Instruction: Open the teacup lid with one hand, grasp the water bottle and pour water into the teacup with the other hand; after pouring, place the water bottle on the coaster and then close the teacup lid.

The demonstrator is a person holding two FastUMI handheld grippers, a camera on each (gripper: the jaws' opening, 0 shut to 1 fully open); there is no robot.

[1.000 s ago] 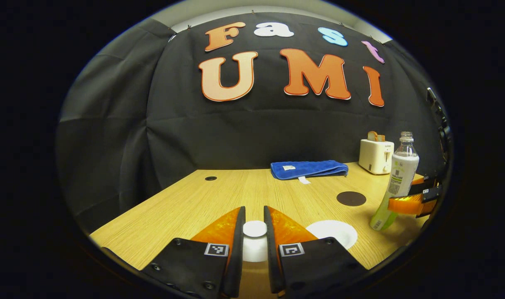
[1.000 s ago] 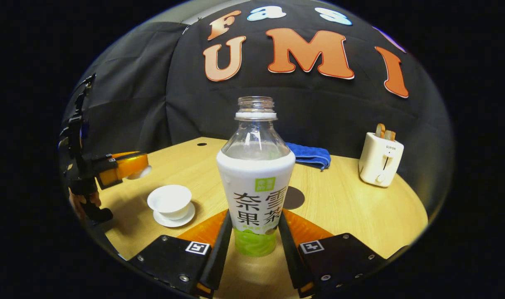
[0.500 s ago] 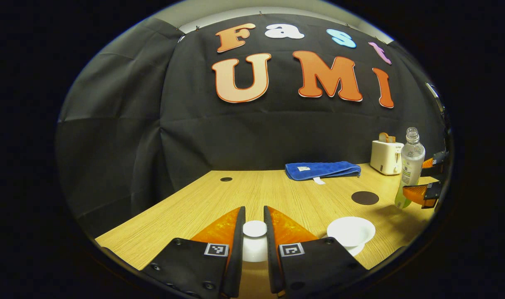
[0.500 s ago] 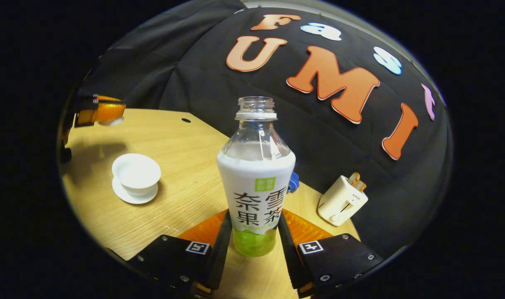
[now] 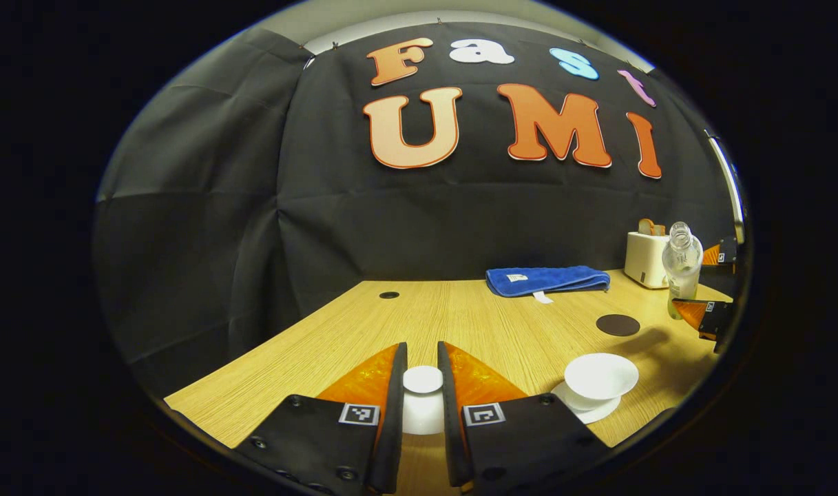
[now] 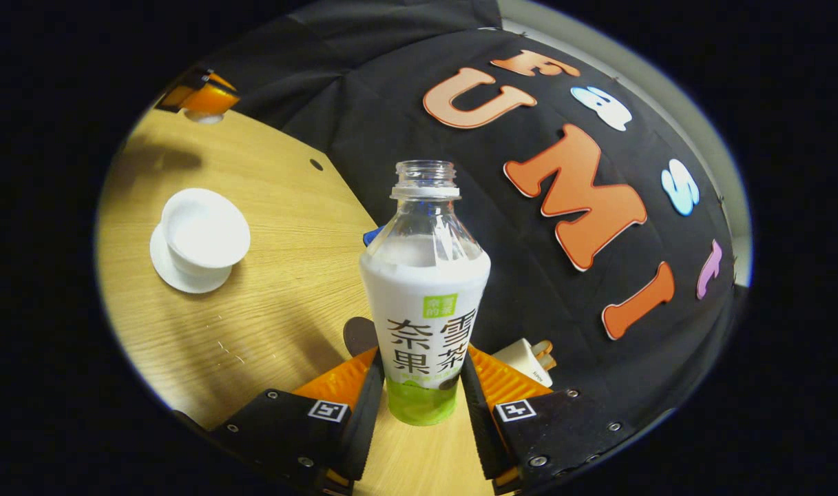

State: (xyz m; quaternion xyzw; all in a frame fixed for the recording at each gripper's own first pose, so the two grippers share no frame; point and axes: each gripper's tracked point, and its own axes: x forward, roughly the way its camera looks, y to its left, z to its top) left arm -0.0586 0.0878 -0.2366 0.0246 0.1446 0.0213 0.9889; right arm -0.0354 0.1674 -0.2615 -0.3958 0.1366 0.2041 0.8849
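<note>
desk (image 5: 460, 324): we log teacup (image 6: 205, 234) uncovered on its saucer | water bottle (image 6: 424, 303): uncapped, pinched low between both fingers of right gripper (image 6: 419, 406), held above the desk, tilted toward the teacup | lid (image 5: 423, 380): clamped in left gripper (image 5: 422, 386), left of teacup | coaster (image 5: 617, 324): bare, behind teacup

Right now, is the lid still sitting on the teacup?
No, the teacup stands open on its saucer, while the white lid is pinched between the left hand-held gripper fingers.
</note>
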